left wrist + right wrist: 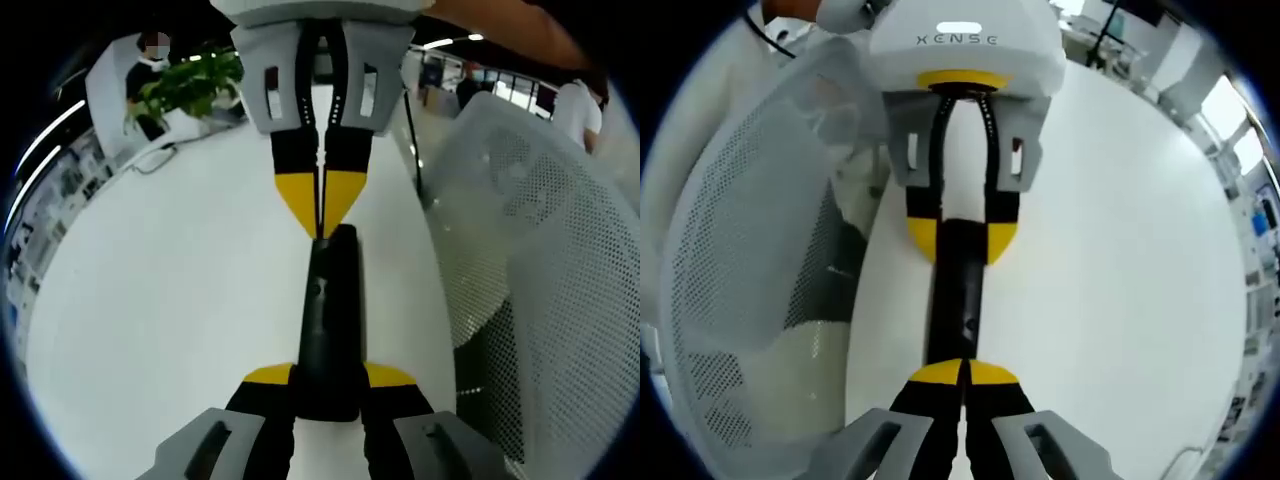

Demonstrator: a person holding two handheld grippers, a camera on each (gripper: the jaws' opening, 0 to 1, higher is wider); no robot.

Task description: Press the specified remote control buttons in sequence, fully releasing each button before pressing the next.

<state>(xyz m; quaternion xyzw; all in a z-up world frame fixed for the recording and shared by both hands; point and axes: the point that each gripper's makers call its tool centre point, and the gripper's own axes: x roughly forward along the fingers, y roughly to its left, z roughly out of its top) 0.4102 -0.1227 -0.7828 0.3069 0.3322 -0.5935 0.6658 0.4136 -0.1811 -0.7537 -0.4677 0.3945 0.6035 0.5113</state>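
In the left gripper view, the left gripper (328, 385) is seen rising from the bottom, its yellow-tipped jaws pinching the near end of a black remote control (330, 320). The remote is held lengthwise, extending straight forward from between the jaws. At its far end it is met by the right gripper (322, 225), which enters from the top with its jaws pressed together and its pointed yellow tips touching the end of the remote. A white table (180, 290) is seen beneath the remote. To the left of the jaws the table surface lies bare and broad. To the right of the jaws the table edge runs close alongside, and a white mesh chair back (540, 250) stands just past it. Beyond the far table edge a green plant (185, 85) and a seated person (140, 70) are visible, with office furniture further back.

In the right gripper view, the right gripper (962, 372) is seen at the bottom with its jaws closed tip to tip, touching the near end of the remote control (958, 290). The left gripper (962, 235) is seen at the top, clamped on the far end of the remote. The lettering on its white housing is shown here. The mesh chair back (750, 250) lies to the left of the jaws, past the table edge. The open table (1110, 260) spreads to the right, as far as windows and desks. No button marking can be made out on the remote.
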